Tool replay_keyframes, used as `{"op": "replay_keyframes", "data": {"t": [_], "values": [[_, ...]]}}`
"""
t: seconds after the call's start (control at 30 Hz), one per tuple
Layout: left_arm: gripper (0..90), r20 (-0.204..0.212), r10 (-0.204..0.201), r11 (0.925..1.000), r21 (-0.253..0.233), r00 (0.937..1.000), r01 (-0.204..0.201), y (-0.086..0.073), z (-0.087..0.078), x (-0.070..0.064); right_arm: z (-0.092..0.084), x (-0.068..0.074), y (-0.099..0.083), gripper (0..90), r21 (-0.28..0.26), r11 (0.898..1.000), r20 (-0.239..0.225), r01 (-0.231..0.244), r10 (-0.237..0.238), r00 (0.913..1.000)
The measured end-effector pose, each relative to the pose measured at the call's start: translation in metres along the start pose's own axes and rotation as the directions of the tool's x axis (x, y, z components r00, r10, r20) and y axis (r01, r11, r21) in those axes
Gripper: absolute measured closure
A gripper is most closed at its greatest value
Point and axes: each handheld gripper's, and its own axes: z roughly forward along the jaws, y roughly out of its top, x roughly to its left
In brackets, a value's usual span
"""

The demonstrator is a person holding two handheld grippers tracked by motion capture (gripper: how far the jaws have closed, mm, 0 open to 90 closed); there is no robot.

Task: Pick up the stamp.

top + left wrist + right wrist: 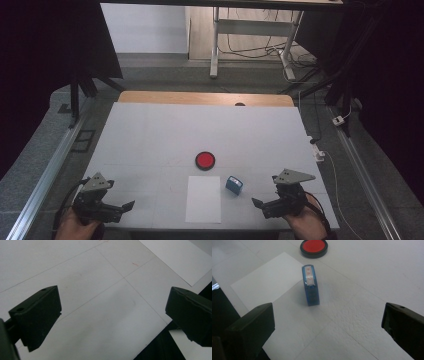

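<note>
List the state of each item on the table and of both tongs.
Blue stamp: lying on its side, beside the paper, untouched.
Red ink pad: uncovered, red face up.
Sheet of paper: flat, blank.
Left tongs: open, holding nothing.
Right tongs: open, holding nothing, pointing at the stamp.

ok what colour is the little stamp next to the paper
Blue stamp, with a white and red face on top; clearest in the right gripper view.

One blue stamp [234, 184] on the table, one round red ink pad [205, 160], one white sheet of paper [203, 199], two grippers, left [131, 205] and right [256, 202], both empty
</note>
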Motion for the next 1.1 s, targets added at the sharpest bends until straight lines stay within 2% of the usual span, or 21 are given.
{"op": "replay_keyframes", "data": {"t": [0.27,0.47,0.73,1.1], "values": [[0.7,-0.003,0.003,1.0,0.002,1.0,-0.003,0.0,0.0,-0.001,0.008,0.002,0.004,0.0,0.012,1.0,0.0,-0.017,0.017,0.9999],[0.6,-0.005,0.006,1.0,0.002,1.0,-0.006,0.0,0.0,-0.001,0.013,0.004,0.009,0.0,0.007,1.0,-0.019,-0.027,0.027,0.9995],[0.5,-0.004,0.008,1.0,0.003,1.0,-0.008,0.0,0.001,-0.001,0.025,0.009,0.018,0.0,0.022,1.0,-0.026,-0.011,0.012,0.9996],[0.5,-0.003,0.009,0.9999,0.007,1.0,-0.009,0.001,0.001,-0.001,0.04,0.012,0.028,0.0,0.071,0.996,-0.05,0.051,-0.048,0.9976]]}}
